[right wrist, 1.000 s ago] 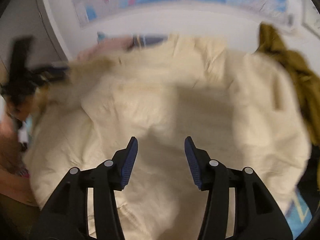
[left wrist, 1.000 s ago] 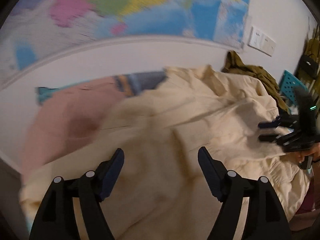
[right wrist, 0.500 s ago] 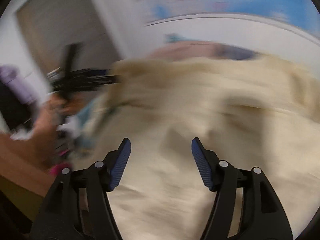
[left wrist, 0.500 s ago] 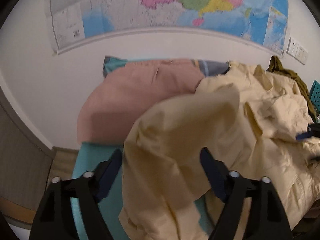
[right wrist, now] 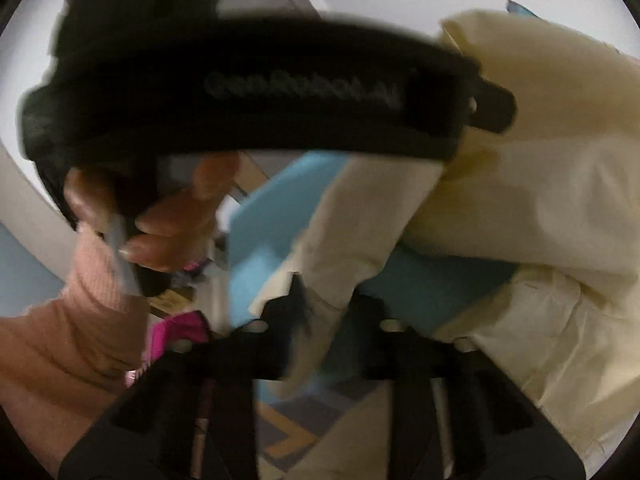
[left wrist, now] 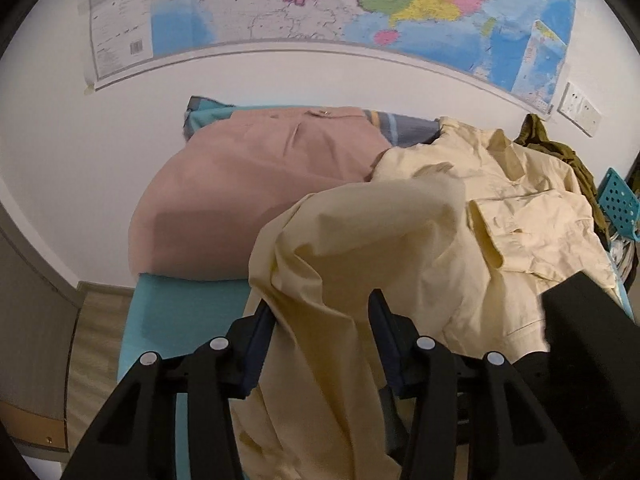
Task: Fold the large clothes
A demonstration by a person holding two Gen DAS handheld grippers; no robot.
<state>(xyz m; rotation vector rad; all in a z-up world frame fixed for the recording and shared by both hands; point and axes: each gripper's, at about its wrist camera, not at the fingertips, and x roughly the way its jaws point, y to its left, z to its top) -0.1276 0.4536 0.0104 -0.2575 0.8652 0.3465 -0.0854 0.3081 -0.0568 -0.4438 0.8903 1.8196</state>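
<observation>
I have the cream shirt (left wrist: 400, 240) heaped on the teal bed (left wrist: 180, 316), a fold between my left gripper (left wrist: 320, 344)'s closing jaws; my right gripper (right wrist: 324, 320) is closing on the sleeve edge; I should pinch both fully before lifting.

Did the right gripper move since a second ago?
Yes. The right gripper swung left across the cream shirt, away from the wall map, toward the left gripper.
</observation>
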